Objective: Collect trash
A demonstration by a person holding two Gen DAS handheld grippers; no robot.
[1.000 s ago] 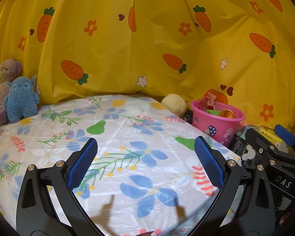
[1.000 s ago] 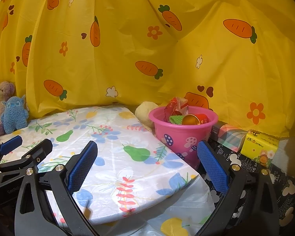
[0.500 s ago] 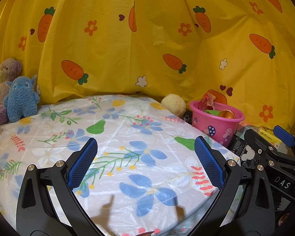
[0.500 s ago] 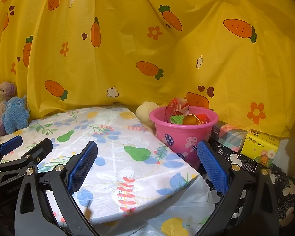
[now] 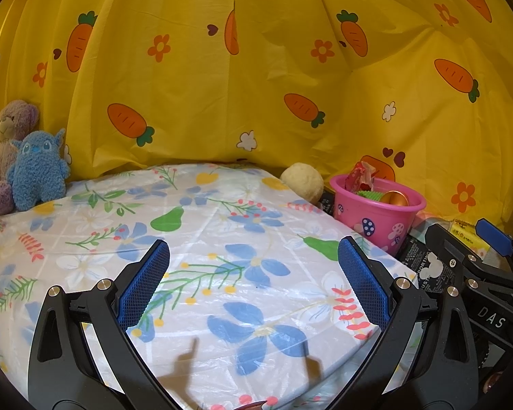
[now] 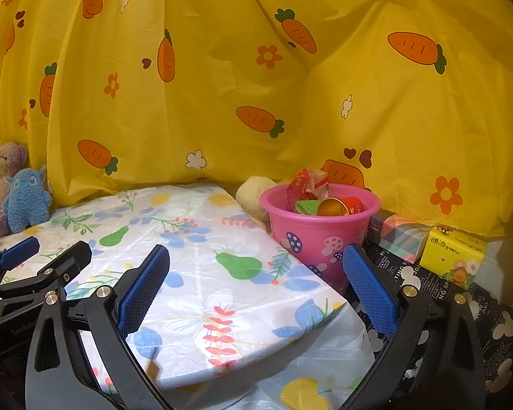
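A pink bucket (image 6: 319, 235) with mushroom prints stands just off the table's right edge; it also shows in the left wrist view (image 5: 376, 217). It holds a red wrapper (image 6: 307, 184), a green ridged piece (image 6: 307, 206) and a red and gold can (image 6: 340, 206). My left gripper (image 5: 253, 287) is open and empty above the floral tablecloth (image 5: 201, 239). My right gripper (image 6: 254, 290) is open and empty above the table's right edge, in front of the bucket. Each gripper shows at the other view's edge.
A purple bear (image 5: 7, 143) and a blue plush (image 5: 37, 171) sit at the table's far left. A cream ball (image 6: 253, 193) lies behind the bucket. A plaid box (image 6: 396, 235) and a yellow tissue pack (image 6: 455, 256) lie right of it. A yellow carrot curtain (image 5: 256, 68) hangs behind.
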